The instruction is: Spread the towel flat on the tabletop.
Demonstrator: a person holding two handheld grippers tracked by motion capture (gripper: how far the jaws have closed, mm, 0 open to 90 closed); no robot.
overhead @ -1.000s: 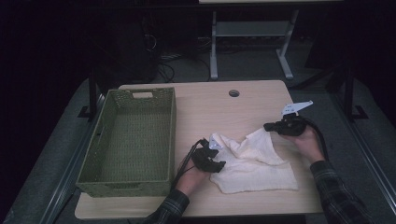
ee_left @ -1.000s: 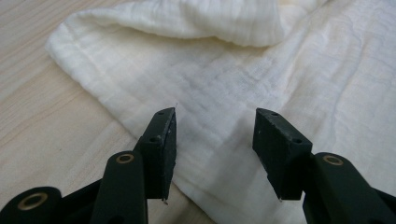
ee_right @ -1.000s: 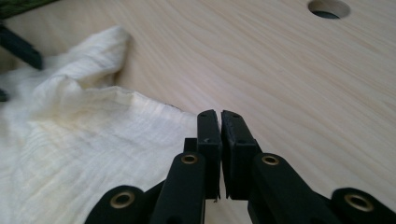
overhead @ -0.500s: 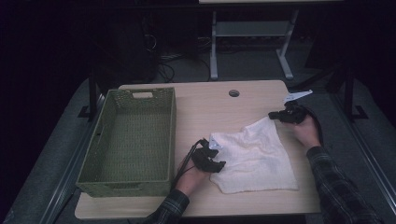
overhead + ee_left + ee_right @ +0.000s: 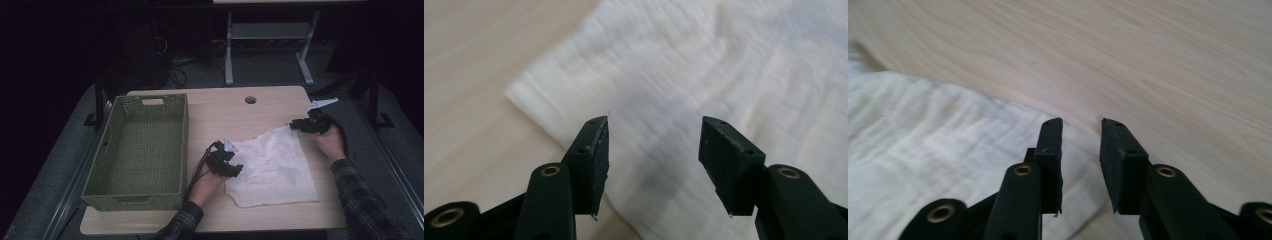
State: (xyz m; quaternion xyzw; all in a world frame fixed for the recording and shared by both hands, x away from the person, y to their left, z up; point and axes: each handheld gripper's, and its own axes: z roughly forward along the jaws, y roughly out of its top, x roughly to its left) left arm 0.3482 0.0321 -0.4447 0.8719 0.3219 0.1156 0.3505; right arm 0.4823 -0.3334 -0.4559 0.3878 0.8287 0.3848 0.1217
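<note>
Light wood table (image 5: 220, 107), round cable hole (image 5: 250, 100) near the far edge. Green woven basket (image 5: 172, 145) on the left half of the table, long side running near to far, a handle slot in its far wall. White cloth (image 5: 280, 170) spread flat on the right half, right of the basket and apart from it, one corner pointing far-right, near edge close to the near table edge; a faint grey smudge near its middle.

Left claw (image 5: 239, 169) at the cloth's left edge, hand coming in from the near side. In the left gripper view the left claw (image 5: 653, 145) is released: jaws stand wide apart over the cloth (image 5: 724, 75), nothing pinched, bare table to the left of the cloth edge. It has just been opening a little more.

Right claw (image 5: 294, 125) at the cloth's far-right corner. In the right gripper view the right claw (image 5: 1081, 150) shows a narrow gap between the jaws, the cloth (image 5: 923, 165) corner lying under them, not clamped; released. Its jaws have just been opening, no fabric between the pads.
</note>
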